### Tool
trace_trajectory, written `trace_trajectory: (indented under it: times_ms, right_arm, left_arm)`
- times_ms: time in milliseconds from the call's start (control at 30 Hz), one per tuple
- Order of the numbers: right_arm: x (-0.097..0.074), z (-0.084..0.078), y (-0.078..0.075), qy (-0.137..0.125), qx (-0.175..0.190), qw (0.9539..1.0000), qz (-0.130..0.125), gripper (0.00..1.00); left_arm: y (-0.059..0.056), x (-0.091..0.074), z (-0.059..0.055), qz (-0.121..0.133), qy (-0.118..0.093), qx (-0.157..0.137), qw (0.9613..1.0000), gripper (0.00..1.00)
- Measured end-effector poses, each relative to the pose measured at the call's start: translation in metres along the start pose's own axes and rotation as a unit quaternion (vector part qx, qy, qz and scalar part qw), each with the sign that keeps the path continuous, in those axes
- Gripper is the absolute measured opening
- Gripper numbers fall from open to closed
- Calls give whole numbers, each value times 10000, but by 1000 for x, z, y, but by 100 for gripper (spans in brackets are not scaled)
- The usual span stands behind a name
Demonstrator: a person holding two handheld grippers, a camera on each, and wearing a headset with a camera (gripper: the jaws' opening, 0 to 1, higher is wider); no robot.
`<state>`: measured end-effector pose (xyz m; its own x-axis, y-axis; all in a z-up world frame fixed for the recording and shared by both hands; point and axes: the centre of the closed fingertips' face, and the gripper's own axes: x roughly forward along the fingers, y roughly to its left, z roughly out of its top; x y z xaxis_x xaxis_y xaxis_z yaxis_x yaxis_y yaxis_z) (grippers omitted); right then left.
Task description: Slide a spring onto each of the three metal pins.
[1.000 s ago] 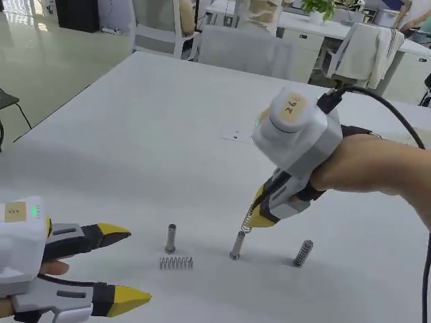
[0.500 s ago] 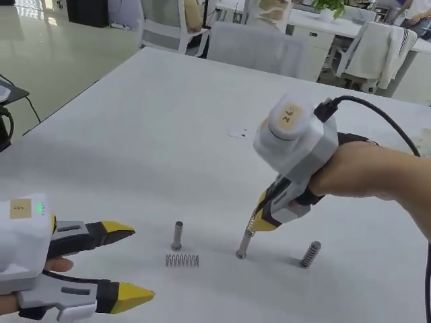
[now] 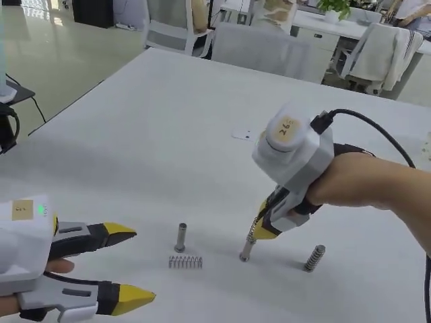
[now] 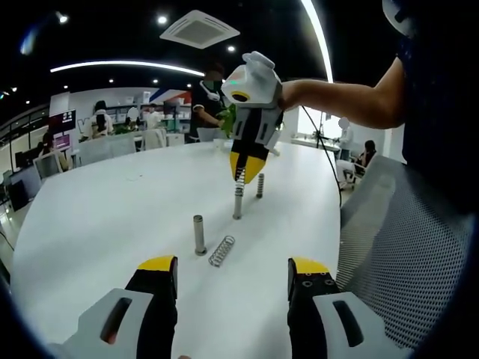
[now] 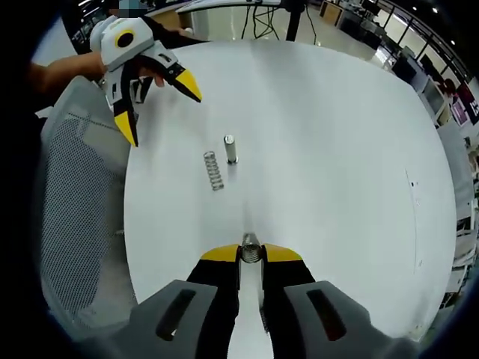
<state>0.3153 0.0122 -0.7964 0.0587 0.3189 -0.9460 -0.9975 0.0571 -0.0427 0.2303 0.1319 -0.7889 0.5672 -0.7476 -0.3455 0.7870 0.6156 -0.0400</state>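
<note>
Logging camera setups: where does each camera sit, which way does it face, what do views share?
Head view: headset camera, looking forward and down at the table; left gripper, right gripper and a hand show.
Left gripper view: rides the left gripper, looking along its open jaws at the right gripper.
Right gripper view: rides the right gripper, looking down past jaws shut on a spring.
Shared: bare pin and loose spring.

The left tongs [image 4: 233, 268] hold their jaws wide apart, low over the white worktop [image 4: 97, 217]. Ahead stands a bare pin [image 4: 199, 235], with a loose spring [image 4: 221, 250] lying just beside it. Beyond, the right tongs [image 4: 245, 168] pinch a second spring [image 4: 240, 178] at the top of the middle pin [image 4: 237, 204]. A third pin [image 4: 260, 185] stands behind.
</note>
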Motion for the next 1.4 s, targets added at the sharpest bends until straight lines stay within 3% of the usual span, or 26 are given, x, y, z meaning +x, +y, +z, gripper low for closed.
trace_trajectory:
  times_ms: [1033,1400]
  right_arm:
    - [38,-13,1,149,176,9997,22,9]
    - [37,-10,1,80,185,9998,51,9]
  left_arm:
    - [-2,0,-2,-8,41,-8,10000,53]
    - [-2,1,-3,-28,53,-4,10000,53]
